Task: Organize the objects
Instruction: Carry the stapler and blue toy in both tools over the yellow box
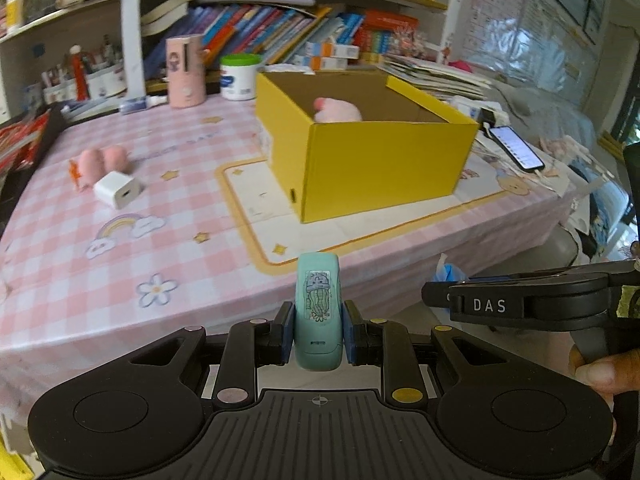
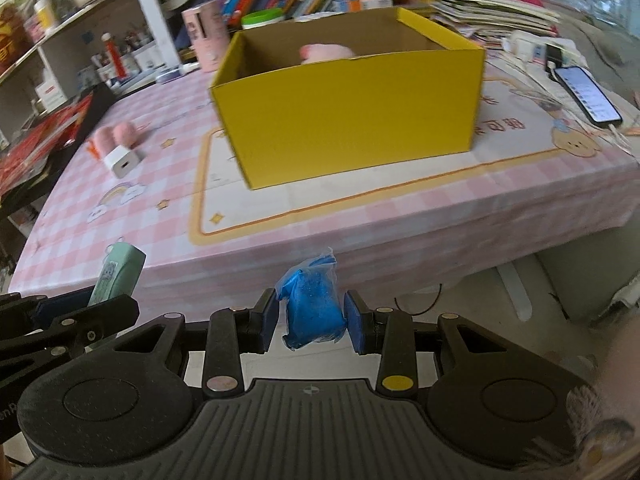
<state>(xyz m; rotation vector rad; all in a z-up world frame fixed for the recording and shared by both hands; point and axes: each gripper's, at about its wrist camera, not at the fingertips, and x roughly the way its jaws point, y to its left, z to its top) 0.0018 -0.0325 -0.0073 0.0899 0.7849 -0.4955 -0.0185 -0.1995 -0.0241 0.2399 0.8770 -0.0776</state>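
My left gripper is shut on a mint-green stapler-like block with a jellyfish sticker, held upright in front of the table edge; it also shows in the right wrist view. My right gripper is shut on a blue bagged lump, also before the table edge. An open yellow box stands on the table with a pink plush inside. A white charger cube and a pink plush item lie at the left.
The table has a pink checked cloth. A phone lies at the right beside stacked papers. A pink cylinder, a white jar with green lid and bookshelves stand behind the box.
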